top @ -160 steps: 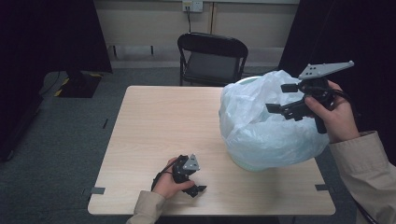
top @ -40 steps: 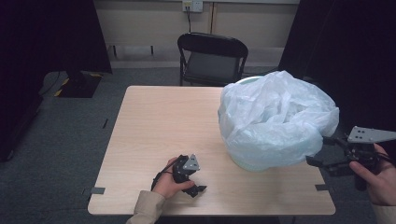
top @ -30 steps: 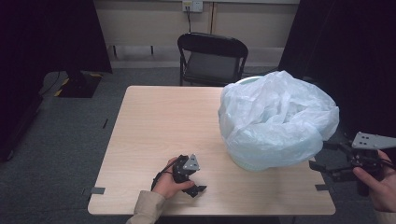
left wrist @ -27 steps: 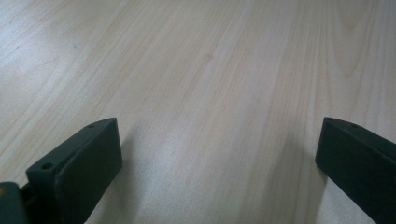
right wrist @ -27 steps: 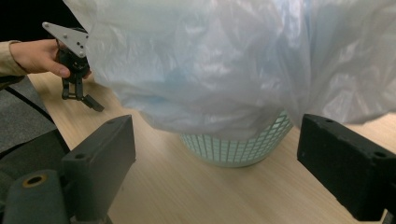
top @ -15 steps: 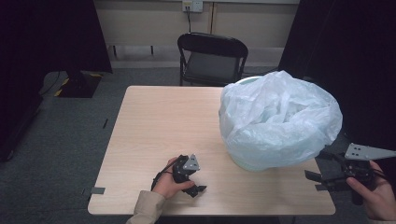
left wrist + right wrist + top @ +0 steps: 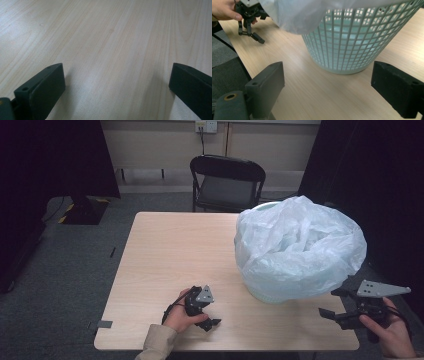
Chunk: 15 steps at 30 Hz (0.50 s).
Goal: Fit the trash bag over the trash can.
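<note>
- We are lining a mesh laundry basket point(image 7: 352, 45) with a plastic bag point(image 7: 300, 245) at the desk's point(image 7: 175, 250) right side.
- Right gripper point(image 7: 340, 306), jaws apart, is hovering by the basket's base.
- Left gripper point(image 7: 207, 317), jaws apart, is resting on the desk.
- Next, we judge: grip the bag's hanging hem, tug downward.

The basket point(image 7: 280, 292) with its billowing white liner point(image 7: 300, 245) blocks the worktop's point(image 7: 175, 250) far right part. Left of the basket the worktop lies bare and open to passage. In front of the basket a bare strip runs along the near edge. The left gripper point(image 7: 204, 312) sits left of the basket, near that edge. A black chair point(image 7: 227, 182) stands behind the basket, beyond the worktop.
</note>
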Each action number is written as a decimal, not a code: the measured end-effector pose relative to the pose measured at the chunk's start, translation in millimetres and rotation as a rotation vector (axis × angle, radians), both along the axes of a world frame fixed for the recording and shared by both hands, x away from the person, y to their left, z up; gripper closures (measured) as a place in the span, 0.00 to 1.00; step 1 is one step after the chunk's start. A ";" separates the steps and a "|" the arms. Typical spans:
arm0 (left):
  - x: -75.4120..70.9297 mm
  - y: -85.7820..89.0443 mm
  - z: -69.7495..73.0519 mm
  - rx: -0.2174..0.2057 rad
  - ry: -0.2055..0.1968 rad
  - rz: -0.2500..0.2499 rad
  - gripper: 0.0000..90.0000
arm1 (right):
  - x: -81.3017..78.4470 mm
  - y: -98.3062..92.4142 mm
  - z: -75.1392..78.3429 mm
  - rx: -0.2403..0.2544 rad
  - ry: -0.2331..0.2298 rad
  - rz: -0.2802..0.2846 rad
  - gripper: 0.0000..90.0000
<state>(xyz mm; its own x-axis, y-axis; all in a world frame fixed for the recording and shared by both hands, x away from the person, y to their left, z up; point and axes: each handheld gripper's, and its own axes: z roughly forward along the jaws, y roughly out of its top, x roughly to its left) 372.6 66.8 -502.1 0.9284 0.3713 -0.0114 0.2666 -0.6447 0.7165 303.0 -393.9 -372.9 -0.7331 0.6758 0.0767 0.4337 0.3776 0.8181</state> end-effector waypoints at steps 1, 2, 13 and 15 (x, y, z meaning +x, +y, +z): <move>0.0 0.0 0.0 0.001 0.000 0.000 0.00 | 0.1 0.6 -2.0 -0.001 0.003 0.001 0.12; 0.0 0.0 0.0 0.001 0.000 0.000 0.00 | 0.3 1.2 -3.9 -0.004 0.008 0.001 0.12; -0.1 0.1 0.0 0.001 0.001 0.001 0.00 | 2.6 6.2 -23.0 -0.031 0.027 0.006 0.12; 0.0 0.0 0.0 0.000 0.000 0.000 0.00 | 3.1 7.1 -26.6 -0.029 0.032 0.008 0.12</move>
